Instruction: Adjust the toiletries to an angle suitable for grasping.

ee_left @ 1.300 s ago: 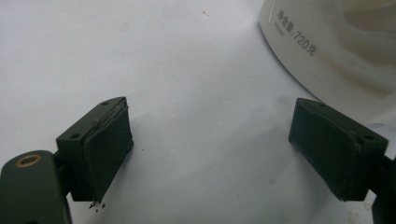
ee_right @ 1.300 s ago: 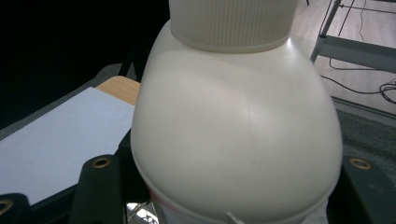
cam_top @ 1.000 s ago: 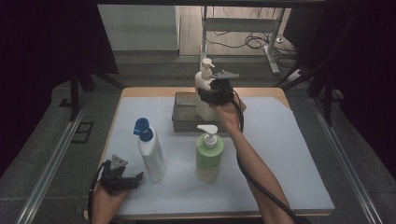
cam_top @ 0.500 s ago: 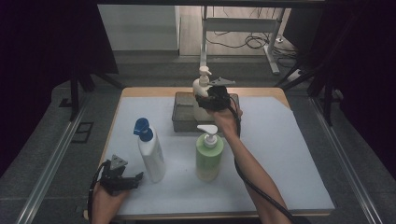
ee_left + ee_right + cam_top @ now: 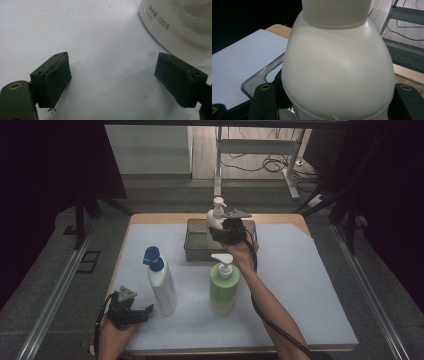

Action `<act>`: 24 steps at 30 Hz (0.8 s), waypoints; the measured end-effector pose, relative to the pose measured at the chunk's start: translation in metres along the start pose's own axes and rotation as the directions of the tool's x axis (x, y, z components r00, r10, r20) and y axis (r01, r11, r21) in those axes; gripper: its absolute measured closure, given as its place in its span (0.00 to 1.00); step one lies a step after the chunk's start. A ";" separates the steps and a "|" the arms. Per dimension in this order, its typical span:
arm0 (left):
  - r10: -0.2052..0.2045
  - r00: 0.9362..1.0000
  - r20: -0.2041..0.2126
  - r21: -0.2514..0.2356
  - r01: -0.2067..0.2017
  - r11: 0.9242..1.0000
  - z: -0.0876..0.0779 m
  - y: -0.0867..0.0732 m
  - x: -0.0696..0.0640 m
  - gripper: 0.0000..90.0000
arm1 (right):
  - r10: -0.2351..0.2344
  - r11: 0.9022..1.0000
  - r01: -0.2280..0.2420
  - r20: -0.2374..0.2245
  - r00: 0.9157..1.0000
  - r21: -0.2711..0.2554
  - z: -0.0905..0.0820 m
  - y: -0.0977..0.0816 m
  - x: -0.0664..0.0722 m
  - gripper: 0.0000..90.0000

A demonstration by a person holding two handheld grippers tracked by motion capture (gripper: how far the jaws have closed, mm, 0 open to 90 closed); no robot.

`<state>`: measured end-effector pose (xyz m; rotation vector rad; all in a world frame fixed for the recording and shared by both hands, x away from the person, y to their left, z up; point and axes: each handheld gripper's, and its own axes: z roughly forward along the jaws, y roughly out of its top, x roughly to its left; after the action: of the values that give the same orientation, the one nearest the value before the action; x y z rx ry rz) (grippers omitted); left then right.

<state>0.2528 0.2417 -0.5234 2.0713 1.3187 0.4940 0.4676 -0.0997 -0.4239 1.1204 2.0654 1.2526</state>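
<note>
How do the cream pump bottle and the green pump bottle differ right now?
The cream pump bottle sits between the right gripper's fingers over the clear tray at the table's far side; the green pump bottle stands free on the white mat, nearer the person. The cream one is rounded and pale all over; the green one is a straighter body with a white pump. Both are upright.

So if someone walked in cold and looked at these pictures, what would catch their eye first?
Most likely the cream pump bottle clamped in the right gripper over the clear tray at the far side of the table; in the right gripper view its rounded body bulges between the jaws. Next come the white bottle with the blue pump and the green bottle standing upright nearer the person, with the left gripper open beside the white one.
</note>
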 end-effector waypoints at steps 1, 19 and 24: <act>0.000 1.000 0.000 0.000 0.000 1.000 0.000 0.000 0.000 0.14 | -0.008 1.000 0.008 -0.002 1.000 -0.001 0.000 0.000 0.000 0.40; 0.000 1.000 -0.001 -0.001 0.000 1.000 0.000 0.000 0.000 0.14 | -0.025 0.997 0.028 -0.044 0.999 0.073 -0.006 -0.006 -0.004 0.34; 0.000 1.000 -0.001 0.000 0.000 1.000 0.000 0.000 0.000 0.14 | -0.036 0.996 0.040 -0.055 0.998 0.075 -0.011 -0.011 -0.005 0.34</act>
<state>0.2528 0.2416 -0.5235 2.0711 1.3188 0.4952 0.4578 -0.1122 -0.4281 1.0867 2.1799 1.2073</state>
